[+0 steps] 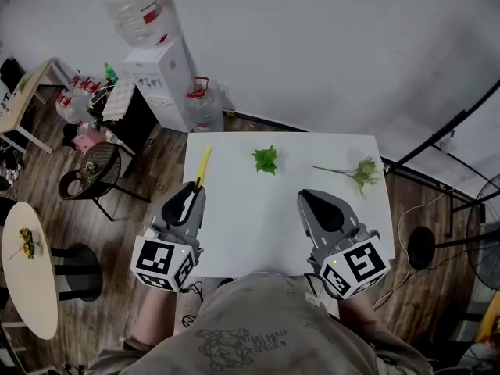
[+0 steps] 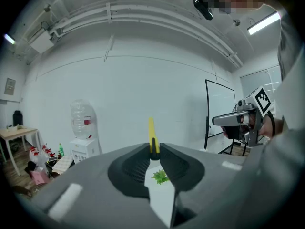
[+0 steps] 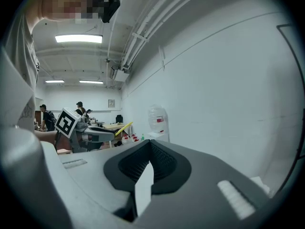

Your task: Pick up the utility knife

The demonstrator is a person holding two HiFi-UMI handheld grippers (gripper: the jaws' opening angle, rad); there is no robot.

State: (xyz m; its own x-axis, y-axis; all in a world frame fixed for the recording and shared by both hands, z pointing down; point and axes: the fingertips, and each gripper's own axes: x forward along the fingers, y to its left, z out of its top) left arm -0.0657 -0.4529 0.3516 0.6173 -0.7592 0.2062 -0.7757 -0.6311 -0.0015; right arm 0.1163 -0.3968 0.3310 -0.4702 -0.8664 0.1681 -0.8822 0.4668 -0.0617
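Left tongs [image 2: 154, 149] pinching the yellow utility knife [image 2: 151, 135] by its near end, knife jutting forward over the white tabletop's [image 1: 258, 217] left edge, right tongs [image 3: 150, 144] pressed together with nothing between them, two green sprigs [image 1: 266, 160] farther back on the tabletop
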